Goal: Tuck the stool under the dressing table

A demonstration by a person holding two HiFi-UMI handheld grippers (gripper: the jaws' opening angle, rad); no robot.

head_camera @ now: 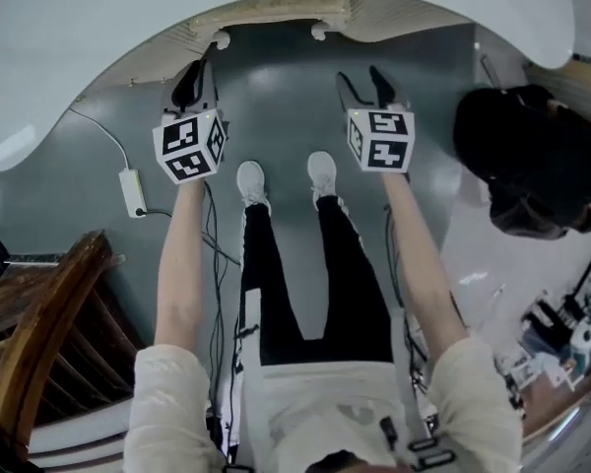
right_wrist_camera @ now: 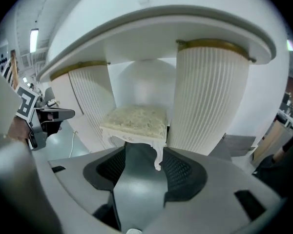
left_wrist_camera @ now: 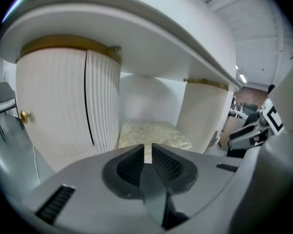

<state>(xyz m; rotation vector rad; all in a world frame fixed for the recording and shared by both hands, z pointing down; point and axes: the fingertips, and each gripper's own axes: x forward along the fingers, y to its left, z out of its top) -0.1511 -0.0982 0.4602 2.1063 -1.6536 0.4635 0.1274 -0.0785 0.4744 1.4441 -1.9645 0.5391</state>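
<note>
Left gripper view: left gripper (left_wrist_camera: 147, 152) jaws standing barely apart, empty.
Right gripper (right_wrist_camera: 142, 152): jaws gaping wide, empty.
Stool (right_wrist_camera: 136, 121): sitting under desk (right_wrist_camera: 161, 21).

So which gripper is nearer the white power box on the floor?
Left. The left gripper hangs just beyond the power box; the right gripper is across, past both shoes.

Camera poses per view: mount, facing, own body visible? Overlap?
Head view: on the head, facing steeply down; arms, legs, shoes, left claw, right claw show.
Left gripper view: on left claw, facing the dressing table; jaws nearly together, empty.
Right gripper view: on right claw, facing the stool; jaws apart, empty.
Shared: all show the stool under the dressing table.
</note>
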